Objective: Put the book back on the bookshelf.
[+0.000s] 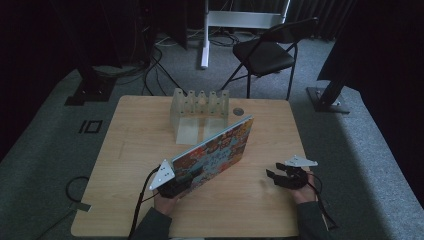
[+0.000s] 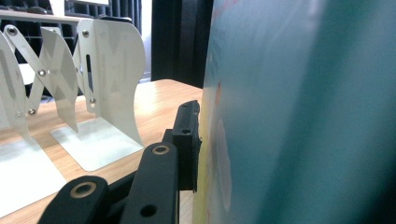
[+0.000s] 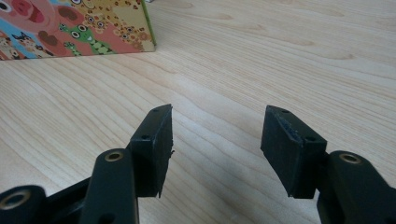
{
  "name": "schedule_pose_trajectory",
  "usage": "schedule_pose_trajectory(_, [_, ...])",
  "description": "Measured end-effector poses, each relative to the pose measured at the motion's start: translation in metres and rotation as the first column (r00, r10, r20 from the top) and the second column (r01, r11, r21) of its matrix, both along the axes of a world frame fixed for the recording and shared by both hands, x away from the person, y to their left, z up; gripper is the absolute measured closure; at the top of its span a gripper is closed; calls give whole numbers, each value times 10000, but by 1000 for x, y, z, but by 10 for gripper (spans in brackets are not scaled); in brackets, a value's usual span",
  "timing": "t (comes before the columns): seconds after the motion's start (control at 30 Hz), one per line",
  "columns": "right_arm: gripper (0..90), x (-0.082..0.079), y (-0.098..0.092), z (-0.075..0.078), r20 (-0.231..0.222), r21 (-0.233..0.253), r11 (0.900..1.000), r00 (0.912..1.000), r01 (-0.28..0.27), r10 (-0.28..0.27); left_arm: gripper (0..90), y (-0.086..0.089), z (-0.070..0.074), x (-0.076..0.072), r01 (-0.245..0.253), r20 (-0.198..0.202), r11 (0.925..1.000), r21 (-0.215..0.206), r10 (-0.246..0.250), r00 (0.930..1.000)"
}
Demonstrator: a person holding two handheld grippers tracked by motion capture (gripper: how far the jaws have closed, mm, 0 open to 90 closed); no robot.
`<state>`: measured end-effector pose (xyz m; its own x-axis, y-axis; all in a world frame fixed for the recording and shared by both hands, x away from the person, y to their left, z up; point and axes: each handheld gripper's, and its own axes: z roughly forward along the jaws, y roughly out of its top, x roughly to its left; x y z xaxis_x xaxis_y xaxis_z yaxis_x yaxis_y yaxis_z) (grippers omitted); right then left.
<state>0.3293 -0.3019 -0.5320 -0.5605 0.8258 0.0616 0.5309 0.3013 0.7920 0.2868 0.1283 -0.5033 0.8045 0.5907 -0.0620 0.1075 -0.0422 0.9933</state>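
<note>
Pinching the picture book [image 1: 215, 150] at its lower-left corner, your left gripper [image 1: 176, 184] holds it tilted at centre frame — long axis running toward the upper right, where the white rack [image 1: 200, 112] waits. Your right gripper [image 1: 283, 178], jaws spread and empty, sits lower right — well apart from the book.

the table [image 1: 260, 210] is seen by the high view from above its near edge, facing toward 12 o'clock and down, from far off. the left gripper view is set low and very close against the picture book [image 2: 299, 112], the white rack [image 2: 93, 93] lying at 10 o'clock. the right gripper view is aimed down at the tabletop from close by, the book's corner [image 3: 70, 28] shared at 11 o'clock.
</note>
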Motion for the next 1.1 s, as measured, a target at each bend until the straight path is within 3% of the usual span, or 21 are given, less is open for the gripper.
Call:
schedule_pose_trajectory(0.4, [431,1,-1,-5,-133,-104,9999,9999,61,-63,757,-3,9,-3,56,381,9996,291,-67,9993])
schedule_pose_trajectory(0.77, [426,4,1,-10,-309,-543,9984,9994,135,-152,782,-4,9,-3,9,496,9993,376,-28,9988])
schedule_pose_trajectory(1.1, [418,5,-5,-16,-379,-537,9979,9985,368,-388,803,-5,10,-4,-176,475,9989,441,155,9987])
